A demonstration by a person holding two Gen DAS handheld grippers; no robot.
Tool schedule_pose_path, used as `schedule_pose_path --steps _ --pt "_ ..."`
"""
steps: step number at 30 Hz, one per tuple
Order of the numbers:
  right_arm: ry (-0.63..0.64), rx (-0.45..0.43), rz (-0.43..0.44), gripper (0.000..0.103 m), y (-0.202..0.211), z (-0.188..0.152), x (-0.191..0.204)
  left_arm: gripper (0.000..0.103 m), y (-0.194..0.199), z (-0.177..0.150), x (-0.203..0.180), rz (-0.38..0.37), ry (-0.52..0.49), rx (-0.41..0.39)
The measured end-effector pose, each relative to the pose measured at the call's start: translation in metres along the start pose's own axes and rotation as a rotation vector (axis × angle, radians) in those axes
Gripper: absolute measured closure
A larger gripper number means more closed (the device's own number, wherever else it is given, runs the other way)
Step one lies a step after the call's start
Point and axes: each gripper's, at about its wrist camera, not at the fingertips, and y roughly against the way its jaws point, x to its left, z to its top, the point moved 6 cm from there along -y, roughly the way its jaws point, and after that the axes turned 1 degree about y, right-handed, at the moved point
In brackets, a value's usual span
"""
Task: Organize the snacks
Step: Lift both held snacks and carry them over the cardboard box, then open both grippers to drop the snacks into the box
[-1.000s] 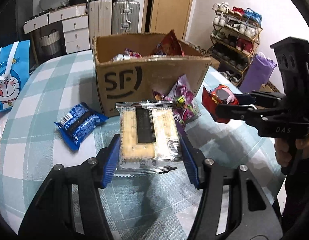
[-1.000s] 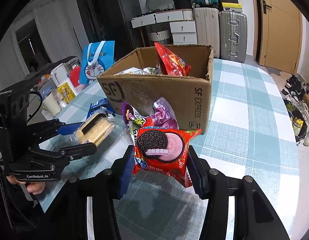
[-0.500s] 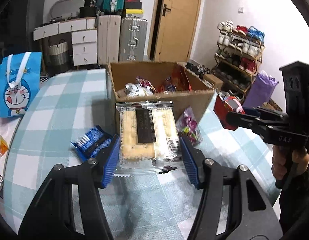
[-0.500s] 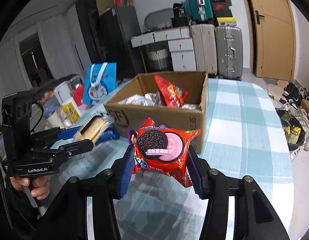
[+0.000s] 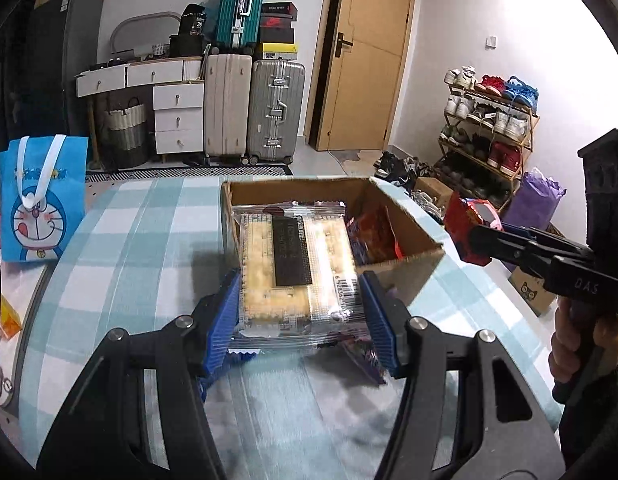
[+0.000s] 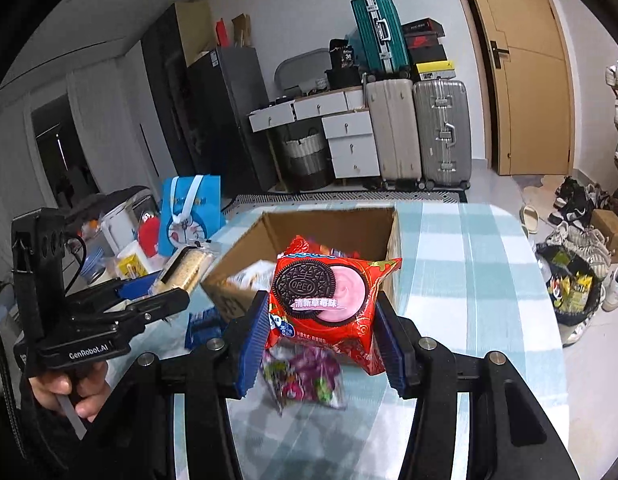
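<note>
My left gripper [image 5: 299, 312] is shut on a clear-wrapped cracker pack [image 5: 295, 268], held in the air in front of the open cardboard box [image 5: 405, 260]. In the right wrist view that pack [image 6: 185, 268] sticks out of the left gripper [image 6: 165, 296] beside the box [image 6: 269, 224]. My right gripper [image 6: 321, 340] is shut on a red Oreo packet [image 6: 329, 300], raised just before the box's near edge. In the left wrist view the Oreo packet [image 5: 469, 220] shows at the right, in the right gripper [image 5: 485, 240]. Several snack bags lie inside the box.
A purple candy bag [image 6: 305, 376] and a blue snack pack [image 6: 203, 324] lie on the checked tablecloth [image 6: 469, 264] near the box. A blue cartoon gift bag [image 5: 41, 200] stands at the table's left edge. Suitcases, drawers, a door and a shoe rack stand behind.
Both grippers have risen with their packets. The box's inside now shows from above, and the candy bag and blue pack have dropped low or out of view.
</note>
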Motion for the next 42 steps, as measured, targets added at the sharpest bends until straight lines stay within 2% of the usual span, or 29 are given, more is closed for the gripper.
schedule_pose_path --steps 17,23,42 --pt "0.015 0.026 0.009 0.052 -0.032 0.047 0.002 0.047 -0.043 0.039 0.005 0.019 -0.001 -0.002" --pt "-0.004 0.047 0.016 0.052 -0.054 0.061 -0.005 0.047 -0.064 0.049 0.006 0.034 -0.012 -0.008" --pt "-0.043 0.102 0.005 0.052 -0.119 0.046 -0.021 0.047 -0.137 0.046 0.010 0.052 -0.041 0.048"
